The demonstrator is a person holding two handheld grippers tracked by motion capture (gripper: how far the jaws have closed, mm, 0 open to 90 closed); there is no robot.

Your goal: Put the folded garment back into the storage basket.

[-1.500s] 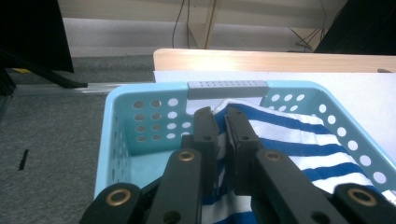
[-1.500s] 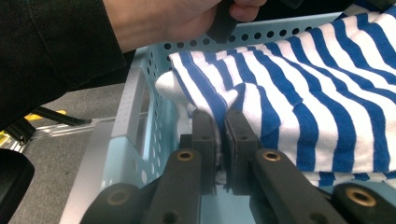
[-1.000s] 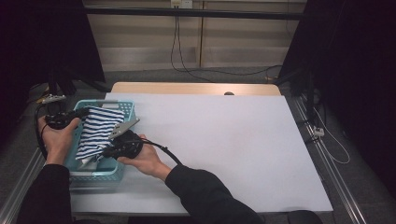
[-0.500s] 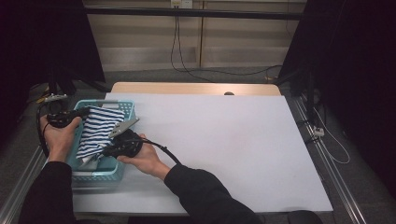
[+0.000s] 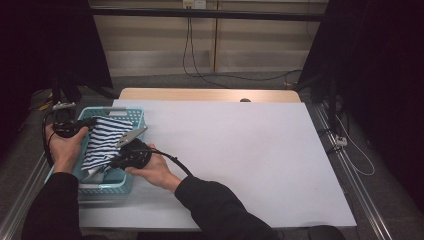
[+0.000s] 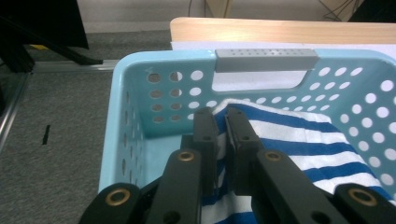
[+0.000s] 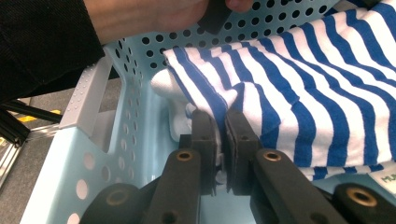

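Note:
A blue-and-white striped cloth [image 5: 104, 139] lies in a light blue perforated basket [image 5: 131, 113] at the table's left edge. My left gripper [image 5: 89, 122] is at the cloth's far corner; in the left gripper view its jaws [image 6: 222, 122] are shut on the cloth's edge [image 6: 299, 135]. My right gripper [image 5: 111, 163] reaches into the basket from the near right. In the right gripper view its jaws [image 7: 221, 122] pinch a fold of the striped cloth [image 7: 299, 93], with the person's other hand [image 7: 154, 16] above.
The basket's grey handle [image 6: 266, 59] faces the far side. A white sheet [image 5: 240, 150] covers the wooden table [image 5: 205, 94]. Cables [image 5: 215, 75] trail on the floor behind. A metal rail [image 5: 345, 165] runs along the table's right side.

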